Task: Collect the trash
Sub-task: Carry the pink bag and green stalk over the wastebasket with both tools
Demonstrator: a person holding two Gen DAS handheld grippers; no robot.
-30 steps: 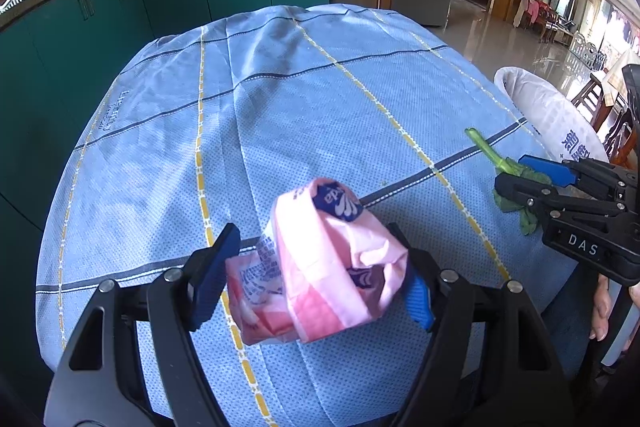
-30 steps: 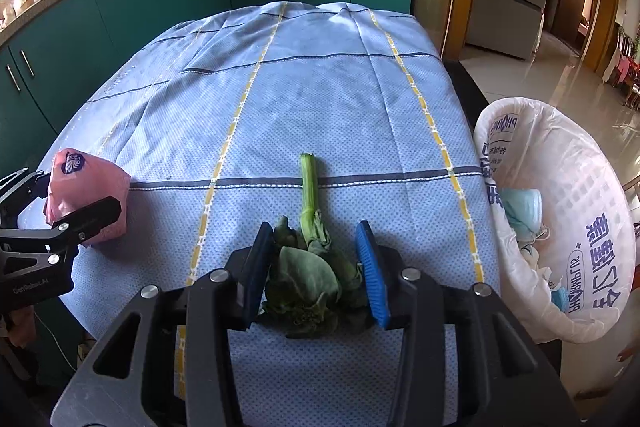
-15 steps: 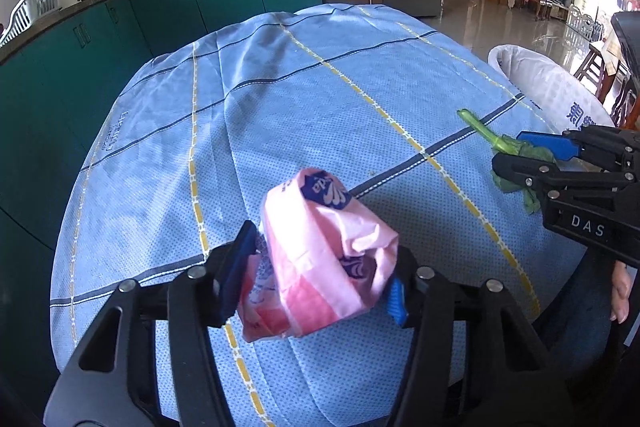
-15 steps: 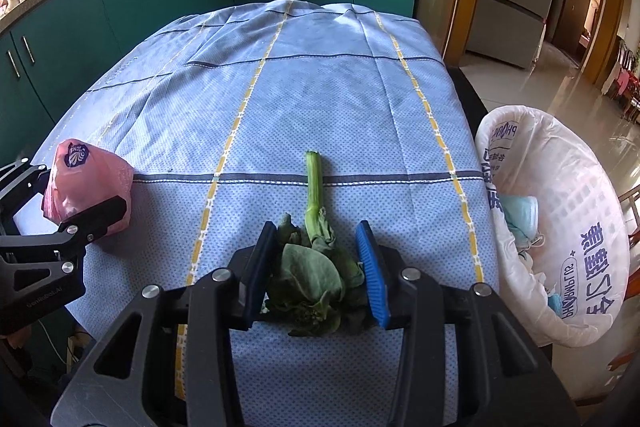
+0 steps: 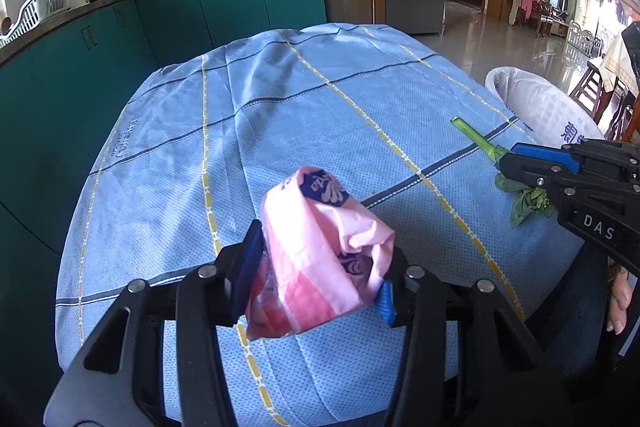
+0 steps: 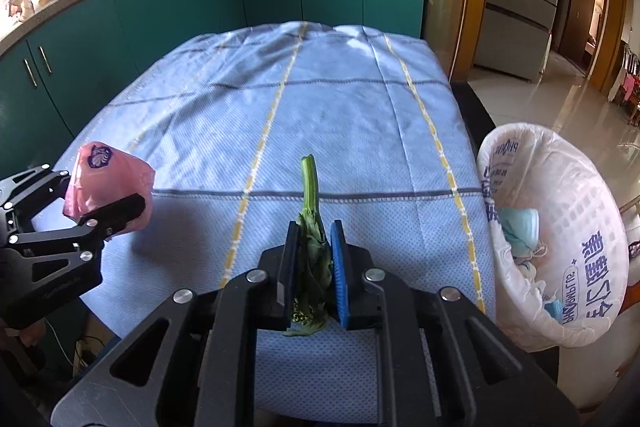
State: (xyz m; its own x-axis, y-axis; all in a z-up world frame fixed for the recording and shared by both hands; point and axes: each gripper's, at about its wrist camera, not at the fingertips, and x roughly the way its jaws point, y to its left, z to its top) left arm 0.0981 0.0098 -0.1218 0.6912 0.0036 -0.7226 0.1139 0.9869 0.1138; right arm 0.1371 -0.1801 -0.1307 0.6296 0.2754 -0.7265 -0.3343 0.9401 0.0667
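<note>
— Blue checked tablecloth [image 6: 340,115] over a kitchen table, teal cabinets [image 6: 160,7] behind. What's in hand?

— Two bits of trash. The right gripper [image 6: 314,269] has its pads pinched tight on a wilted green vegetable stalk [image 6: 310,187], stem pointing away, leaves bunched between the pads. The left gripper [image 5: 316,281] is clamped around a crumpled pink wrapper [image 5: 320,251], which looks lifted clear of the cloth.

— And the bin?

— A white basket lined with a printed bag [image 6: 580,239] stands just off the table's right edge, beside the right gripper, with a blue face mask [image 6: 518,227] already inside.

— So which step?

— I'd say both grasps are made and the carry comes next. The stalk is nearest: lift it, swing right over the rim, then release. The wrapper has the whole table width to cross, so it should probably follow, keeping clear of the other tool.
</note>
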